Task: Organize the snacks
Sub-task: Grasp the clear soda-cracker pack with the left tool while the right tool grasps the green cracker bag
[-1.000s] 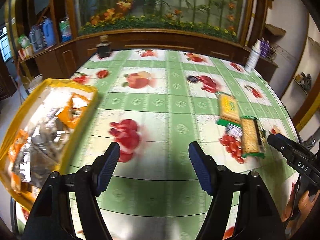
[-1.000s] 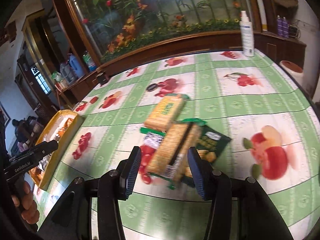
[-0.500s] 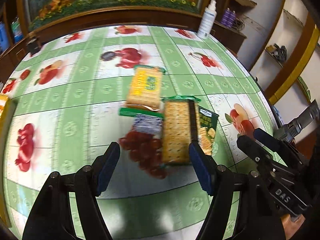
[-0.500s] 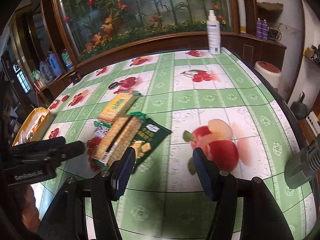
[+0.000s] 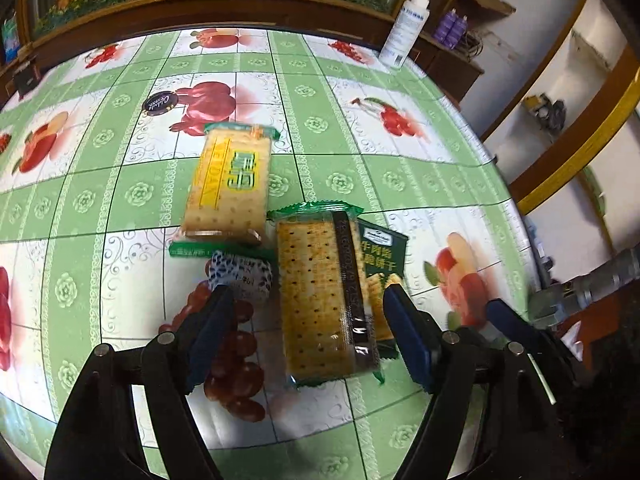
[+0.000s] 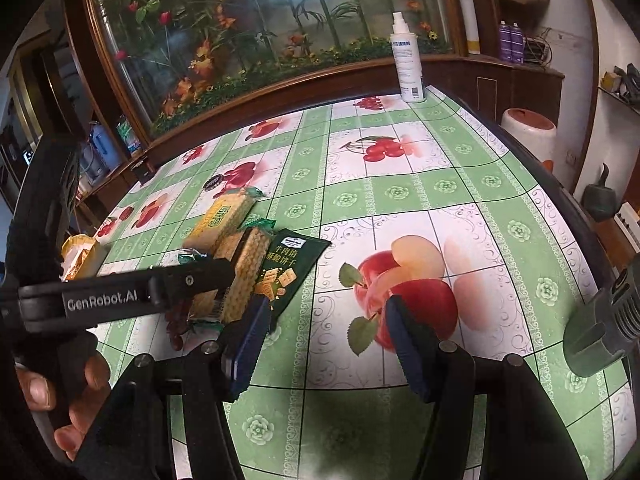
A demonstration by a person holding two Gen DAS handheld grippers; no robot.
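Observation:
Several snack packs lie together on the fruit-print tablecloth (image 5: 340, 128). A clear cracker pack (image 5: 320, 296) lies lengthwise partly over a dark green biscuit pouch (image 5: 382, 256). A yellow cracker pack (image 5: 230, 184) lies beyond, and a small blue-white wrapped snack (image 5: 242, 274) sits by it. My left gripper (image 5: 308, 332) is open, low over the table, its jaws either side of the clear pack's near end. My right gripper (image 6: 324, 344) is open and empty over a printed apple, right of the pouch (image 6: 290, 270). The left gripper's arm (image 6: 120, 296) crosses the right wrist view.
A white spray bottle (image 6: 406, 68) stands at the table's far right edge. A yellow tray of snacks (image 6: 80, 254) shows at the far left. A dark round sticker (image 5: 159, 103) lies on the cloth. A wooden ledge with plants borders the far side.
My left gripper swung from the yellow tray to the right and came down close around the clear cracker pack. My right gripper moved right, off the snack pile.

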